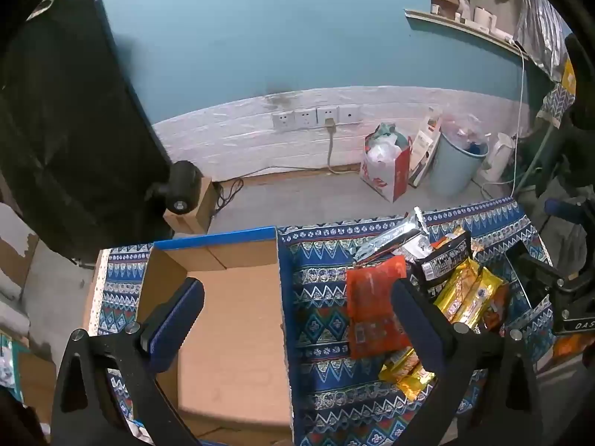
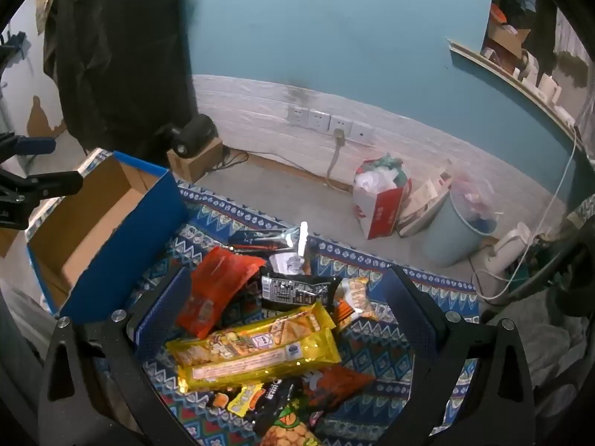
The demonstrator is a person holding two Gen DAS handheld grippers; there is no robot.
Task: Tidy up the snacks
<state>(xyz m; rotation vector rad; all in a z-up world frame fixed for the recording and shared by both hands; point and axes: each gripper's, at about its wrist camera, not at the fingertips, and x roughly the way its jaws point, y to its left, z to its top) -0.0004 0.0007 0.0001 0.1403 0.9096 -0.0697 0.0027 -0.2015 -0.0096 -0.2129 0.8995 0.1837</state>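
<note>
A pile of snack packets lies on a blue patterned cloth. It holds a red packet, long gold packets, a black packet and a silver one. An empty cardboard box with blue sides stands left of the pile. My left gripper is open, one finger over the box and the other beside the red packet. Above the pile my right gripper hangs open, touching nothing.
Past the table's far edge lie a grey floor, a red-and-white bag, a pale blue bin and a white kettle. Wall sockets sit on the white brick band. A dark hanging cloth stands at the left.
</note>
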